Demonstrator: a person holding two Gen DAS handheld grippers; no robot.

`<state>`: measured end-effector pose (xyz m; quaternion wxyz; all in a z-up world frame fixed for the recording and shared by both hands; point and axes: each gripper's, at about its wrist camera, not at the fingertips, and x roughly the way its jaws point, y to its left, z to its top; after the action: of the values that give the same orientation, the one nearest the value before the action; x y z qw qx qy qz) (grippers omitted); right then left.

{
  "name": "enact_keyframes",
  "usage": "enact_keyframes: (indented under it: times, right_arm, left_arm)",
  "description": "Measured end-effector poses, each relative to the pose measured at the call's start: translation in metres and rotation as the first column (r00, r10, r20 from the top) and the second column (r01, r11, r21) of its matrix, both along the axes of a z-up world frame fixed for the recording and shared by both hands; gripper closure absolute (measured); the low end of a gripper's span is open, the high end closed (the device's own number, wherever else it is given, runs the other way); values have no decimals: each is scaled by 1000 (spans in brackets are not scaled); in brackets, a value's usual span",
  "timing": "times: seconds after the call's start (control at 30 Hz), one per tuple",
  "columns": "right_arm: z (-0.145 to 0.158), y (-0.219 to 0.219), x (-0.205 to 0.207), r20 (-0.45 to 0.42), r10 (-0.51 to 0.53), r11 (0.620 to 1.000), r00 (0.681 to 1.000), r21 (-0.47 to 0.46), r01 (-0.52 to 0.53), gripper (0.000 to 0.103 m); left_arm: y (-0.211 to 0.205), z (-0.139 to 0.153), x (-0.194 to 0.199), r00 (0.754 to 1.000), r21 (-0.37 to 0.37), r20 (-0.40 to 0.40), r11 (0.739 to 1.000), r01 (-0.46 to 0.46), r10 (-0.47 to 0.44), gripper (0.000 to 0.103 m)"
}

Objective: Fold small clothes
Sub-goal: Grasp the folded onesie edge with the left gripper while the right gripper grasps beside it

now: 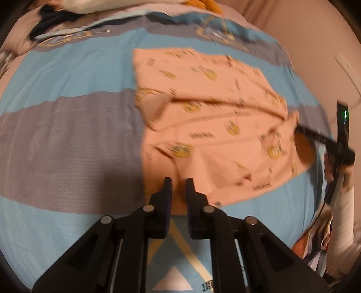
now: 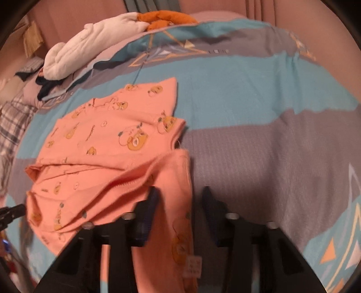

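The pink baby garment point(image 2: 108, 144) lay spread on the bed, partly doubled over itself, its bear prints showing clearly in your right wrist view. Your left wrist view gave only a blurred version of it point(image 1: 209, 126), with small dark lettering on the cloth too smeared to read. Your right gripper point(image 2: 179, 193) had its fingers parted wide, and a flap of the garment with a white care tag point(image 2: 191, 266) draped down between them; the tag's print was illegible. Your left gripper point(image 1: 179, 183) had its fingers drawn close with a narrow gap, right at the garment's near edge; whether they pinched cloth, I couldn't tell. Only the left view caught your right gripper from outside point(image 1: 325, 142), at the garment's far corner. The striped blue-and-grey bedspread point(image 2: 259, 94) carried it all. Only the right view showed the white padded bundle point(image 2: 90, 42) and orange fabric point(image 2: 164, 18) in full.
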<state>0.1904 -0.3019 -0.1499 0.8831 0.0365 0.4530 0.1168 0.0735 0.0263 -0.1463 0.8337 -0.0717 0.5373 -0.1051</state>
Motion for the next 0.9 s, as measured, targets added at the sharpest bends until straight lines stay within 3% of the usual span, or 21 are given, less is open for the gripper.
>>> enact_keyframes:
  times: [0.1, 0.17, 0.4, 0.53, 0.7, 0.8, 0.83, 0.9]
  right_arm:
    - [2, 7, -3, 14, 20, 999, 1000, -33, -19, 82]
    - [3, 7, -4, 20, 23, 999, 1000, -44, -22, 84]
    - [4, 0, -9, 11, 5, 1000, 1000, -17, -5, 84]
    - [3, 0, -9, 1, -6, 1000, 1000, -9, 6, 84]
    - [2, 1, -10, 0, -13, 1000, 1000, -3, 13, 84]
    - [1, 0, -10, -1, -13, 1000, 1000, 0, 13, 84]
    - [1, 0, -10, -1, -13, 1000, 1000, 2, 13, 84]
    - [1, -1, -10, -2, -14, 1000, 1000, 5, 14, 84]
  left_arm:
    - [-12, -6, 2, 997, 10, -37, 998, 68, -67, 93]
    - [-14, -13, 6, 996, 51, -72, 997, 63, -59, 91]
    - [2, -5, -1, 995, -50, -98, 999, 18, -23, 91]
    - [-3, -14, 3, 990, -95, -133, 995, 27, -39, 82]
    - [-8, -18, 15, 991, -125, -134, 992, 11, -28, 79]
    - [-7, -23, 24, 989, -166, -142, 986, 15, -39, 83]
    - [-5, -23, 25, 989, -175, -147, 985, 4, -30, 95]
    - [0, -21, 30, 992, -214, -126, 977, -19, -8, 97]
